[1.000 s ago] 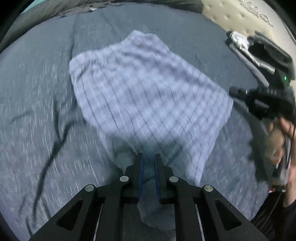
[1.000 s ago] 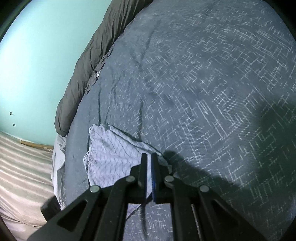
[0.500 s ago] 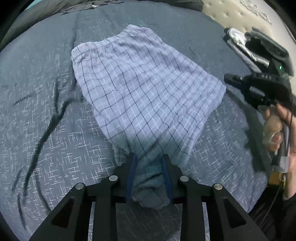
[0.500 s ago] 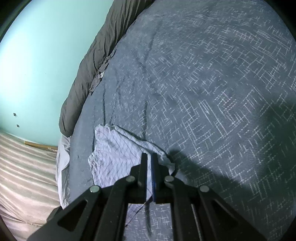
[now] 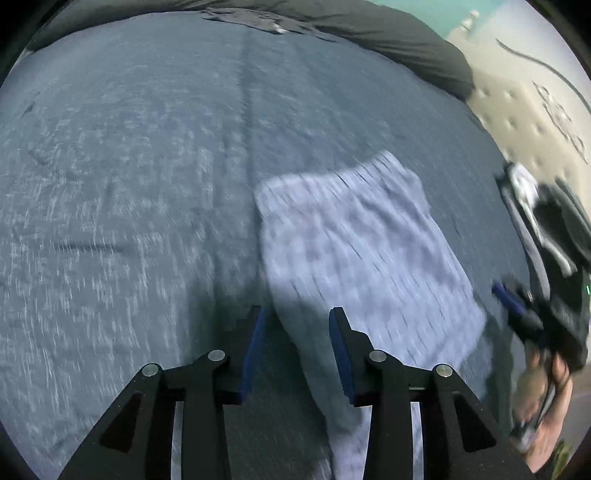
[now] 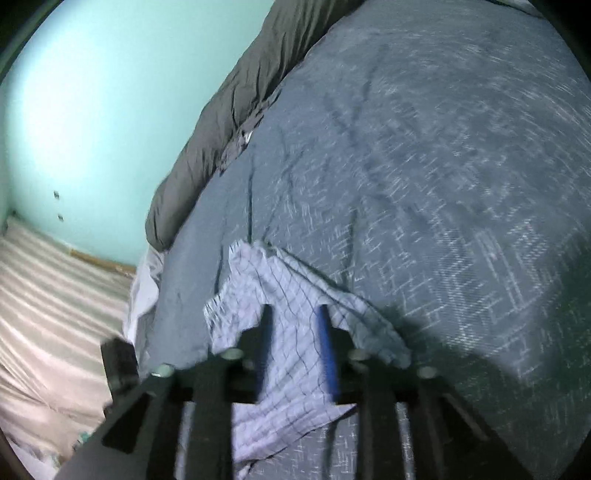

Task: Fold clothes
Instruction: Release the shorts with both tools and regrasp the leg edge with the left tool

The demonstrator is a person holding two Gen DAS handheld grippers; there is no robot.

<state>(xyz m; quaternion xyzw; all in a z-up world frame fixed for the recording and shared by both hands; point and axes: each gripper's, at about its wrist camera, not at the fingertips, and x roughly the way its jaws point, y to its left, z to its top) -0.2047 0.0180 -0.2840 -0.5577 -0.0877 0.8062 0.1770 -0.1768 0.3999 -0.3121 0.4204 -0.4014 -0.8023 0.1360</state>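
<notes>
Shorts point(image 5: 362, 251) lie flat on bedspread point(image 5: 129, 184), both grippers' jaws apart.

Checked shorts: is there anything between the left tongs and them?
Nothing visible. The left tongs stand open right above the near edge of the checked shorts, which lie flat on the blue bedspread.

Left gripper point(image 5: 295, 328): jaws spread wide, nothing between the blue pads point(image 5: 255, 350), held over the bed point(image 5: 122, 184). Shorts point(image 5: 362, 258): pale checked cloth lying flat on the blue-grey cover, right of centre; the near end runs down past the right pad to the frame's bottom edge. Picture blurred; check pattern indistinct. Right gripper point(image 5: 506, 291): at the right edge, beside the shorts, held in a hand point(image 5: 543, 391); jaw state unreadable. Dark duvet point(image 5: 388, 33) along the far edge. Tufted headboard point(image 5: 524, 107) far right.
</notes>
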